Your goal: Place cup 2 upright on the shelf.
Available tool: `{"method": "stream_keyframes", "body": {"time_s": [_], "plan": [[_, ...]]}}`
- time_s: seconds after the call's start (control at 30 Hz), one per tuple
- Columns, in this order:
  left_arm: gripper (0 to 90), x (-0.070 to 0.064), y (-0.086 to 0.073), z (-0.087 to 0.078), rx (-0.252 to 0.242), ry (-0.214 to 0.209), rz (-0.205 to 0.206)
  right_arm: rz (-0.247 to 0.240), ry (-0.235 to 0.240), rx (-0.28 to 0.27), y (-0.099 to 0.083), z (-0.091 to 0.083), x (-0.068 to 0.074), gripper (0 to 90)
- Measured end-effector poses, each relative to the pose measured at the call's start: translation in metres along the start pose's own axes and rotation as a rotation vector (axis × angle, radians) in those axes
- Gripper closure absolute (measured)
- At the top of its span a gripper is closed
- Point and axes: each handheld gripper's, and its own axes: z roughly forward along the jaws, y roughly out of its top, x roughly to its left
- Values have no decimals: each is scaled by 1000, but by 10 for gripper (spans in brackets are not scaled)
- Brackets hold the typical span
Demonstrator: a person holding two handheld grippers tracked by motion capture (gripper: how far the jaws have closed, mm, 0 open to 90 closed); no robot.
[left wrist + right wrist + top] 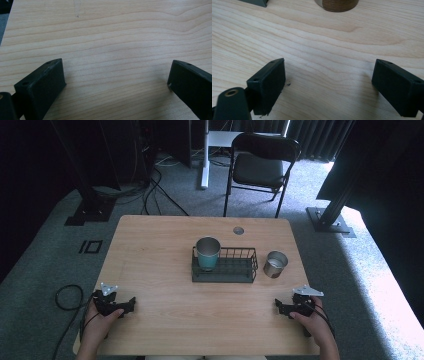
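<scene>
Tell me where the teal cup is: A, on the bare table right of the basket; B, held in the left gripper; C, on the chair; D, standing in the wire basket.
D: the teal cup stands upright in the left end of the wire basket, while the steel cup sits outside on the table.

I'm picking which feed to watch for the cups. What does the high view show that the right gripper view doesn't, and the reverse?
High view: the teal cup standing in the wire basket, the left hand-held gripper, a chair.
Right gripper view: the right hand-held gripper close up, jaws wide apart and empty.
Both: the steel cup on the wooden table.
</scene>
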Motion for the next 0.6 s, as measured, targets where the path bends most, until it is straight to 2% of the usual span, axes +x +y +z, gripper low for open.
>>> {"method": "stream_keyframes", "body": {"time_s": [0.13,0.17,0.4,0.6], "plan": [[16,0,0,0,0,0,0,15,36,1,2,-1,3,113],[16,0,0,0,0,0,0,7,50,1,3,-1,3,113],[16,0,0,0,0,0,0,-14,38,-23,12,-4,6,113],[16,0,0,0,0,0,0,-2,14,-51,18,-5,3,113]]}}
